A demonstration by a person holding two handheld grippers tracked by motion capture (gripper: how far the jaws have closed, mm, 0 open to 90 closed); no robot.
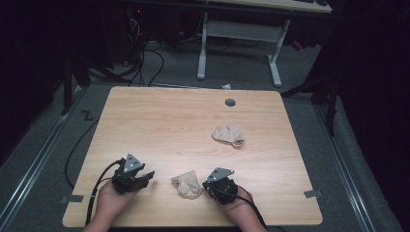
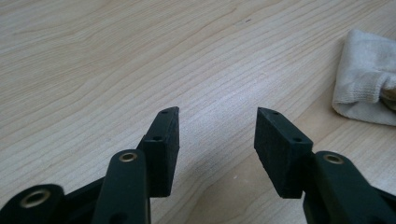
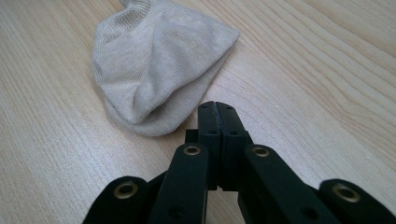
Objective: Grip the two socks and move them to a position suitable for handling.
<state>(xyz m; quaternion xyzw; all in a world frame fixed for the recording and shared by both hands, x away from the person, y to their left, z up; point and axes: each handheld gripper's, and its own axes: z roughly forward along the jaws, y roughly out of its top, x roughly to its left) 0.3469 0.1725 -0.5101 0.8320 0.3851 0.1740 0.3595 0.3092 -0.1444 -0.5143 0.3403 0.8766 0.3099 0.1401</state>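
Two beige socks lie on the wooden table (image 1: 159, 121). One crumpled sock (image 1: 187, 185) sits near the front edge between my grippers; the other sock (image 1: 228, 135) lies farther back, right of centre. My left gripper (image 1: 147, 177) rests left of the near sock, open and empty (image 2: 217, 112), with that sock (image 2: 369, 79) off to its right. My right gripper (image 1: 206, 184) is just right of the near sock. Its jaws are shut (image 3: 217, 106), with the tips at the edge of the sock (image 3: 154, 60) and no cloth visibly between them.
A round cable hole (image 1: 230, 102) sits near the table's far edge. Behind the table stands a white-legged desk (image 1: 239, 43), with cables (image 1: 145, 58) on the floor. Grey tape marks (image 1: 312, 194) lie at the front corners.
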